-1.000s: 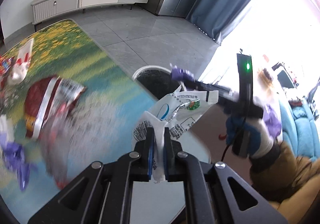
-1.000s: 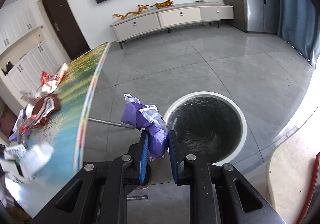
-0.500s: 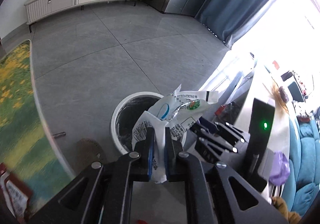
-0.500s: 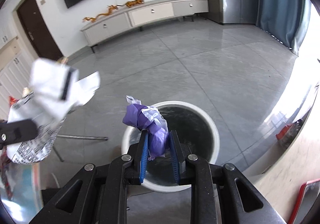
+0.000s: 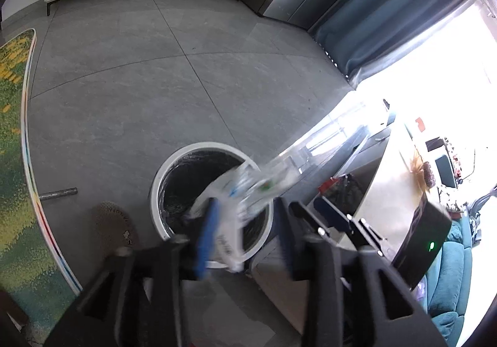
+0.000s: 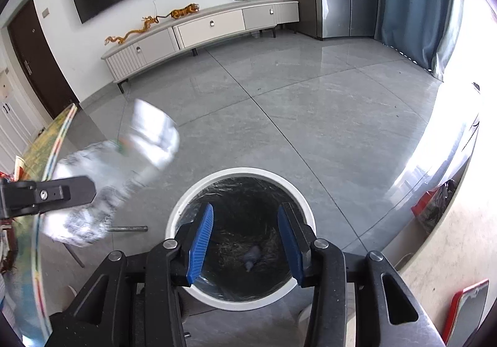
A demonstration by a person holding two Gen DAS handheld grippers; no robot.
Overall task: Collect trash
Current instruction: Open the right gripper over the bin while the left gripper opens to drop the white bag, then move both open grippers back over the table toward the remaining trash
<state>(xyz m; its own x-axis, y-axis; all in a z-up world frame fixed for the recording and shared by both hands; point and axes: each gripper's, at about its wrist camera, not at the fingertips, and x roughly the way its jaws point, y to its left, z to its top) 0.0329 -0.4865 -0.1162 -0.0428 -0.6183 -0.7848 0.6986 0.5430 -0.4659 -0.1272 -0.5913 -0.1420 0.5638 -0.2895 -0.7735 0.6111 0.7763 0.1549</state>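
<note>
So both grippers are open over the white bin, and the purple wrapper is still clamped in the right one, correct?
Not quite. The right gripper is open and holds nothing; in the right wrist view the purple wrapper lies at the bottom of the white bin. The left gripper is open too, with the white wrapper blurred between its jaws.

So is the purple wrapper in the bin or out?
In: purple wrapper lies on the bin bottom, below the open right gripper.

White wrapper [image 5: 245,201] motion-blurred
</note>
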